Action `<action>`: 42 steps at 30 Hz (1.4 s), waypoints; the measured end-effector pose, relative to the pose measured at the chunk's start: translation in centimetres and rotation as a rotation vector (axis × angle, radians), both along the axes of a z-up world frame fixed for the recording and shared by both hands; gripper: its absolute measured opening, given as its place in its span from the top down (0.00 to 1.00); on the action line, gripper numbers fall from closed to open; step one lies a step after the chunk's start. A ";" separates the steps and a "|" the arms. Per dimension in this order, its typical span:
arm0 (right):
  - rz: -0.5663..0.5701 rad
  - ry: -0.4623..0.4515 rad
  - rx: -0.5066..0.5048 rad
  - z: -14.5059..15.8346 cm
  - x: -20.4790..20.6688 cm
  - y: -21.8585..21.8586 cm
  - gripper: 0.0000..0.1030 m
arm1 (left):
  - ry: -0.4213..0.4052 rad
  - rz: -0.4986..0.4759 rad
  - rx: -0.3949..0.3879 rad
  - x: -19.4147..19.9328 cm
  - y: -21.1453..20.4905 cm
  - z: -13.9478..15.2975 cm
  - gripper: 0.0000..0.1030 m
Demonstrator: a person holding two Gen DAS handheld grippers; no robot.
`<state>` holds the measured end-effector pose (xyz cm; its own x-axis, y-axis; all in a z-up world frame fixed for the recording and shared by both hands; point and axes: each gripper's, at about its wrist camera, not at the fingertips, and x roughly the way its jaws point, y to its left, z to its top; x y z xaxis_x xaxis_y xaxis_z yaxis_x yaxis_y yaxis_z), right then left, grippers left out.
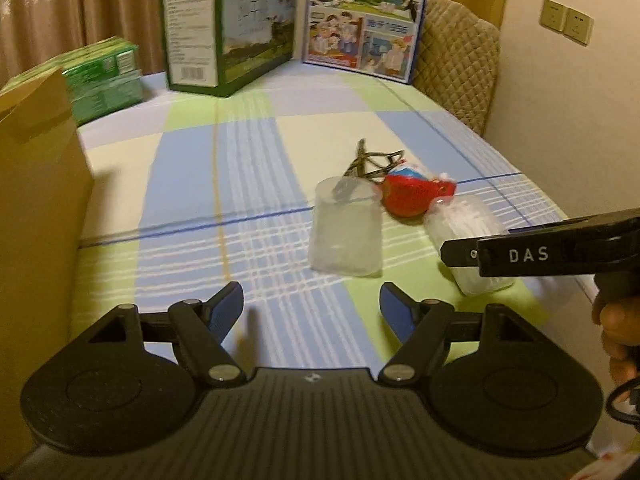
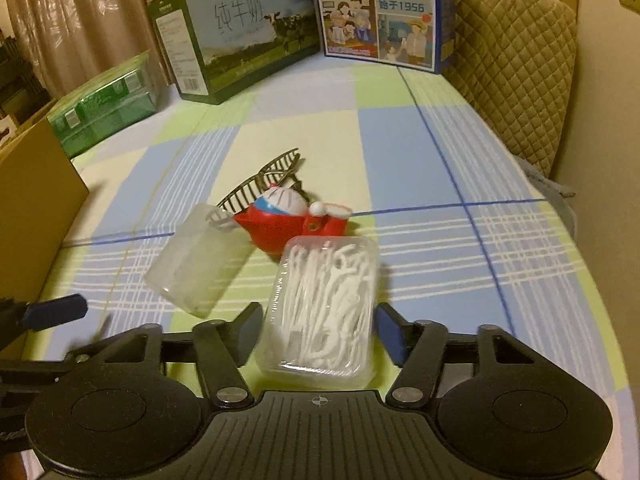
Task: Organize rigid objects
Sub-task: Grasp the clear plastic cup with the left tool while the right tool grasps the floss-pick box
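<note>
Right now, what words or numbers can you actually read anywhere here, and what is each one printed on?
"DAS": white letters on the right gripper, seen side-on in the left view.
"纯牛奶": large characters on the green milk carton.
"始于1956": on the blue illustrated box.
Fine print and barcode on the carton's side panel: too small to read.
Blue box's top headline: cut off.
Green packs: blurred.

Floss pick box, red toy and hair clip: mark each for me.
floss pick box (image 2: 326,312), right wrist view, clear lid over the picks.
red toy (image 2: 286,226), right wrist view, red body.
hair clip (image 2: 256,184), right wrist view, toothed arm.
</note>
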<state>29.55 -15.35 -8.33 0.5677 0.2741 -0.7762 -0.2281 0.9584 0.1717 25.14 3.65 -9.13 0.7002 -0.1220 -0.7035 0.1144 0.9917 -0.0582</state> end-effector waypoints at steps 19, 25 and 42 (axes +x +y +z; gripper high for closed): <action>-0.066 0.020 0.057 0.5 -0.4 -2.6 0.45 | 0.047 -0.052 0.060 4.8 -3.1 -1.8 0.56; -0.014 0.045 0.064 0.5 -1.7 -2.4 0.45 | 0.094 -0.008 0.051 -0.3 -1.9 -0.8 0.56; 0.039 0.013 0.017 0.8 -9.9 -2.8 0.35 | 0.056 -0.048 0.052 -10.7 -2.3 -0.8 0.48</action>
<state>19.61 -18.12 -7.49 0.5459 0.3092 -0.7787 -0.2632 0.9456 0.1910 14.41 1.40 -9.93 0.6540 -0.1166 -0.7475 0.1597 0.9871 -0.0143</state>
